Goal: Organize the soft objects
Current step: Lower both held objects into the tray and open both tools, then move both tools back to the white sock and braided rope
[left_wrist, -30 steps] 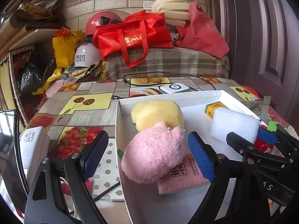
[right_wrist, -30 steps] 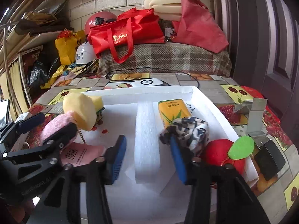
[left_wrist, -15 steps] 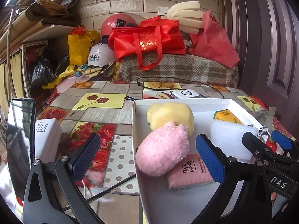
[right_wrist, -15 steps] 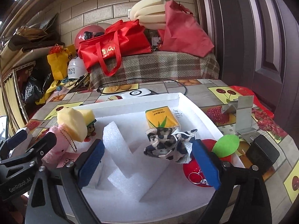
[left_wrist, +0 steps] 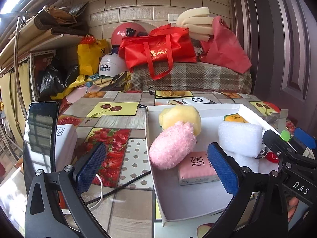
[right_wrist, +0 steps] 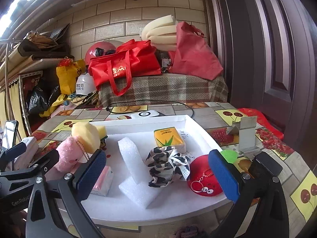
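A white tray (right_wrist: 200, 134) (left_wrist: 147, 130) on the fruit-print table holds soft things: a pink plush (left_wrist: 171, 150) (right_wrist: 69, 152), a yellow sponge (left_wrist: 182, 117) (right_wrist: 86, 134), a pink tissue pack (left_wrist: 195, 167) (right_wrist: 103, 182), a bent white foam strip (right_wrist: 132, 166) (left_wrist: 239, 140), a yellow tissue pack (right_wrist: 168, 138) (left_wrist: 235, 118), a black-and-white cloth (right_wrist: 164, 164) and a red plush (right_wrist: 204, 178). My left gripper (left_wrist: 156, 170) is open and empty above the tray's left edge, near the pink plush. My right gripper (right_wrist: 156, 170) is open and empty above the tray's front.
A phone (left_wrist: 39, 136) stands at the left beside a white box (left_wrist: 66, 138). Cables (left_wrist: 122, 186) lie on the table. A white charger (left_wrist: 196, 100) sits behind the tray. A metal stand (right_wrist: 245, 134) and black adapter (right_wrist: 265, 166) are right of it. Bags and helmets fill the back.
Both grippers have drawn back and risen from the tray. The right gripper's jaws opened wider, and the cloth now lies free on the tray.
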Available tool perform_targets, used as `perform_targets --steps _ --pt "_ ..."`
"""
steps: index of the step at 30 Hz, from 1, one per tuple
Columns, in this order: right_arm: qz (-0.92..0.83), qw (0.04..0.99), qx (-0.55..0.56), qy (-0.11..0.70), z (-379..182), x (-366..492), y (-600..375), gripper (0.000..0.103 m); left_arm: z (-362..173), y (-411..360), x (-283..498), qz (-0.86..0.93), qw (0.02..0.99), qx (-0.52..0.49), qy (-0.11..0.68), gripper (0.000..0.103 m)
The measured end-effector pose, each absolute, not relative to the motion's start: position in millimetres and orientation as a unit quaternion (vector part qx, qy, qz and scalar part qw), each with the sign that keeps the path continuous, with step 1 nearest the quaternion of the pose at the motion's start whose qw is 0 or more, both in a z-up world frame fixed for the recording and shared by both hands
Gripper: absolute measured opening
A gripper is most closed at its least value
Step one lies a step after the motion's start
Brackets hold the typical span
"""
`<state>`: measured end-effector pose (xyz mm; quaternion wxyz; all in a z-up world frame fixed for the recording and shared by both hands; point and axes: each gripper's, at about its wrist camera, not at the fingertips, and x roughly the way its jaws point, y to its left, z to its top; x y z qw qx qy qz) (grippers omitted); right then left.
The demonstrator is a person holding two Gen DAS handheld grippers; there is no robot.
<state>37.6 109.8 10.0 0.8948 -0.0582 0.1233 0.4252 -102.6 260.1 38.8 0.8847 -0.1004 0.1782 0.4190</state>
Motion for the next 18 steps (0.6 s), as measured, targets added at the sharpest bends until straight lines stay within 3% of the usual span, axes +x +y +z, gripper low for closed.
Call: perform_targets --steps 18 --pt "0.419 0.898 -0.044 0.125 7.9 31.6 70.9 0.103 38.3 239.2 -121.6 0.414 0.887 -0.1 0.176 0.103"
